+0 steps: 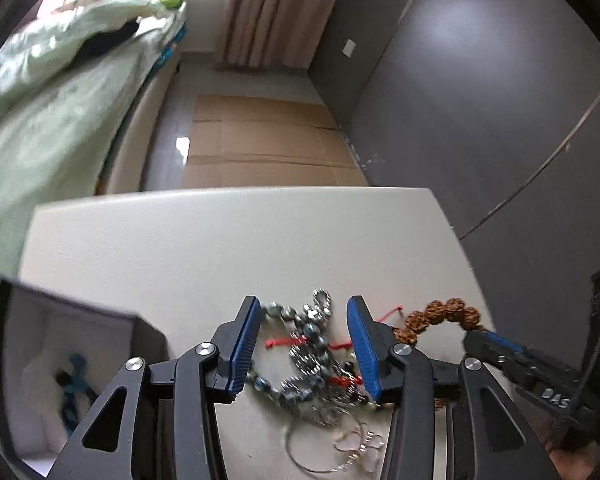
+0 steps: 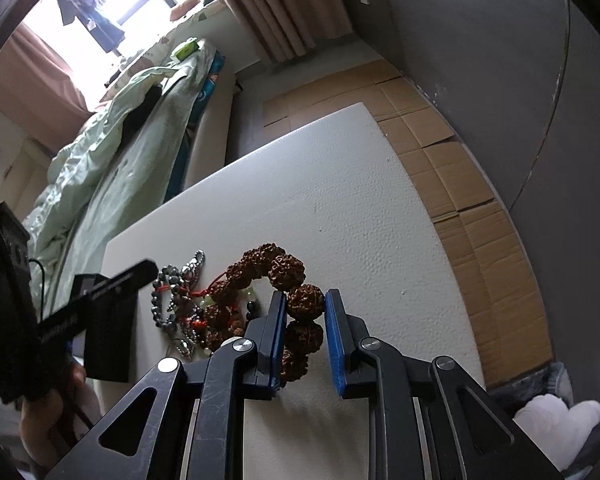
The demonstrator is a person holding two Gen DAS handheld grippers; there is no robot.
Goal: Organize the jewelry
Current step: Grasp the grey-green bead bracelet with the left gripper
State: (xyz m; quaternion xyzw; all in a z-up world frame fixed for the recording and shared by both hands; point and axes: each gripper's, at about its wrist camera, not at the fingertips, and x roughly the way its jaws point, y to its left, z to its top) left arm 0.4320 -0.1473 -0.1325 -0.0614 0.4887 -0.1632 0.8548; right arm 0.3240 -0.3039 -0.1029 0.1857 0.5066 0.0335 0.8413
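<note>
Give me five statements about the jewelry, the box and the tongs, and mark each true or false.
1. The right tongs grip the brown bead bracelet. True.
2. The left tongs stand open over the tangled jewelry pile. True.
3. The black box is shut. False: it is open, with a blue item inside.
4. The jewelry lies on the cardboard. False: it lies on the white tabletop.
5. A red cord runs through the pile. True.

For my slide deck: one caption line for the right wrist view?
Right hand-held gripper closed on the brown bead bracelet, beside tangled jewelry on a white table.
</note>
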